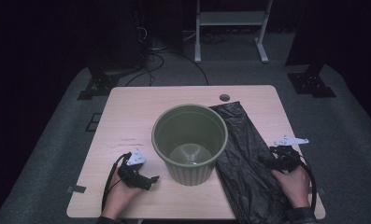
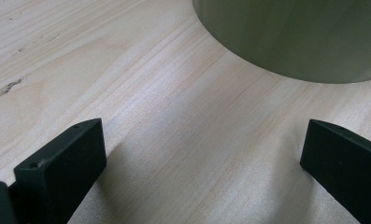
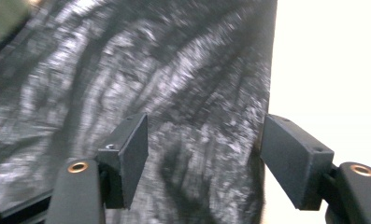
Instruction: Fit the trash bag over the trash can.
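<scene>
On the light wooden table (image 1: 127, 112), a crinkled black plastic bin bag (image 1: 241, 158) lies flat at about four o'clock from the olive-green ribbed plastic waste bin (image 1: 190, 142), which stands upright at the centre. The bag's left edge touches or slips just under the bin's base; I cannot tell which.

By its look the bag is thin film: very light, limp and rather slippery, likely to drape and cling instead of holding any shape. It should be taken by an edge or a raised wrinkle, pinched through both layers, since a flat press on its middle would probably only slide it. Its long axis runs from twelve o'clock, near the small round hole (image 1: 224, 97) in the tabletop, down toward five o'clock at the near edge. Which end is the mouth I cannot tell.

Over the bag's right border, the right gripper (image 3: 204, 142) hovers with its jaws spread wide, holding nothing, the bag's straight edge lying between them. At eight o'clock from the bin, the left gripper (image 2: 202, 154) rests low with jaws also wide apart, bare wood between them and the bin's wall just ahead.
</scene>
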